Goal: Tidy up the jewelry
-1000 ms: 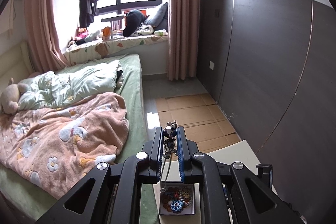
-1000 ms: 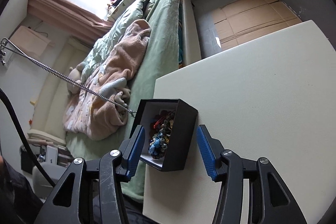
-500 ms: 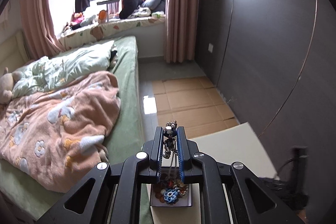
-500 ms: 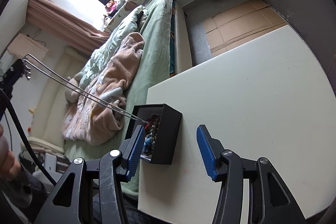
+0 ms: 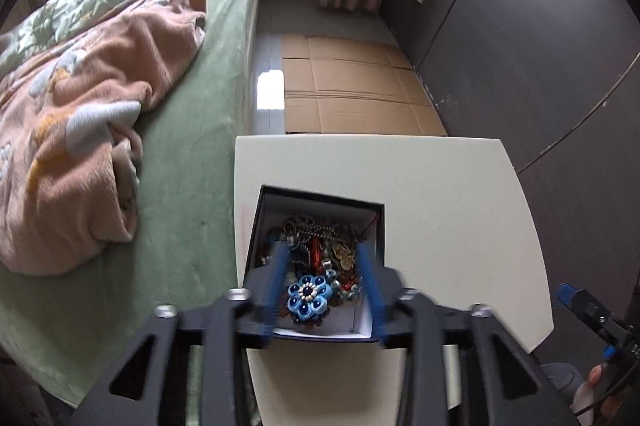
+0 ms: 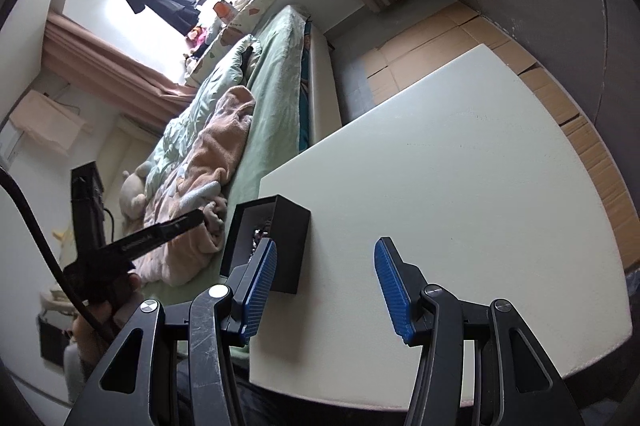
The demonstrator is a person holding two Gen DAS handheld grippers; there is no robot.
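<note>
A black jewelry box (image 5: 317, 202) with a white lining stands at the left edge of a white table (image 5: 452, 194). It holds a heap of jewelry, with a blue beaded flower piece (image 5: 308, 296) at the front and a metal chain (image 5: 316, 228) on top at the back. My left gripper (image 5: 322, 268) is open just above the box, its blue fingers blurred. In the right wrist view my right gripper (image 6: 322, 258) is open and empty over the table beside the box (image 6: 288, 246). The left gripper (image 6: 160, 232) shows there to the left of the box.
A bed (image 5: 188, 130) with a green sheet and a pink blanket (image 5: 80, 94) lies close along the table's left side. Flattened cardboard (image 5: 352, 86) covers the floor beyond the table. A dark wall panel (image 5: 540, 26) runs on the right.
My left gripper tilted down over the box and opened. The chain it held has dropped into the box. My right gripper stayed open beside the box.
</note>
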